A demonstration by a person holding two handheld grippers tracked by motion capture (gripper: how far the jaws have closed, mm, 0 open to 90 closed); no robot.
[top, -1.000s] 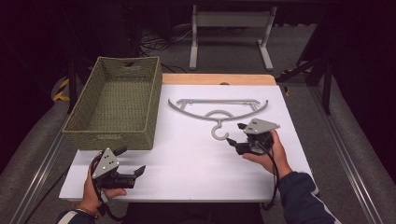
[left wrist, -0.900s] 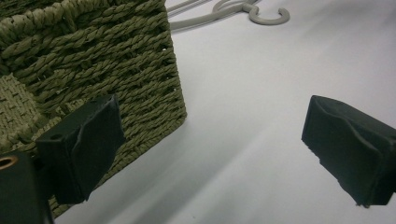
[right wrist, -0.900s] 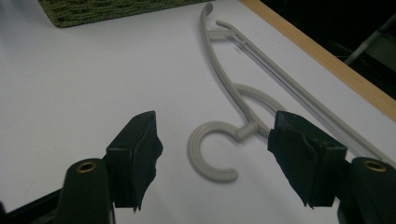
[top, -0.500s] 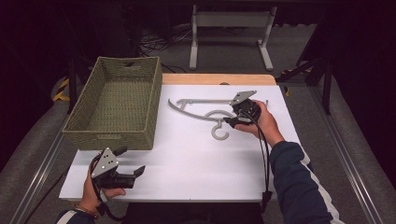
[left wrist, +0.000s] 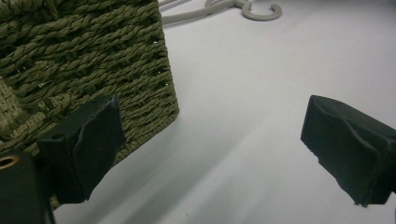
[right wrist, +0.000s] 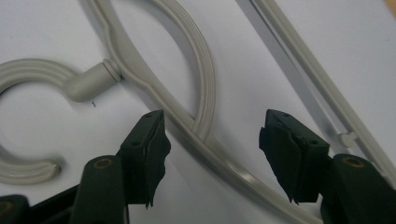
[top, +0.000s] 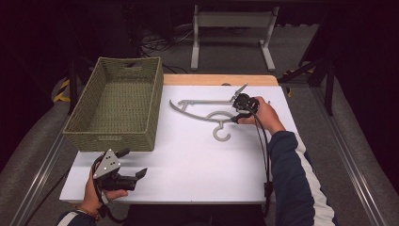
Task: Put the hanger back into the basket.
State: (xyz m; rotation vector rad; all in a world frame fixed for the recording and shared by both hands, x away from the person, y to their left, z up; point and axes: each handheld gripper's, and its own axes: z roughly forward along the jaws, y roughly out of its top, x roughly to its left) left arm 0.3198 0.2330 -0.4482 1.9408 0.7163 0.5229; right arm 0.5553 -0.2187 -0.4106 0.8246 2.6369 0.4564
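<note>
Overhead, a white table (top: 188, 160) carries a woven green basket (top: 117, 106) at its left and a grey plastic hanger (top: 207, 113) lying flat just right of it, hook toward the person. The right gripper (top: 240, 110) sits low over the hanger's right shoulder, held by the right hand (top: 266, 115), a dark sleeve with white stripes behind it. The left gripper (top: 134, 174) rests near the table's front left corner, close to the basket's front wall, in the left hand (top: 101, 193).

Along the left gripper (left wrist: 210, 149), its two black jaws stand spread wide with nothing between them. The basket (left wrist: 79, 60) fills the upper left, its corner just beyond the nearer jaw, and the hanger's hook (left wrist: 261, 11) lies well apart on the white top.

Along the right gripper (right wrist: 212, 140), the jaws are spread apart, one on each side of the hanger (right wrist: 201, 93) arm below its neck, not pressed on it. The hook (right wrist: 28, 121) curls away at the left, and the hanger's straight bar (right wrist: 322, 84) runs past the right-hand jaw.
</note>
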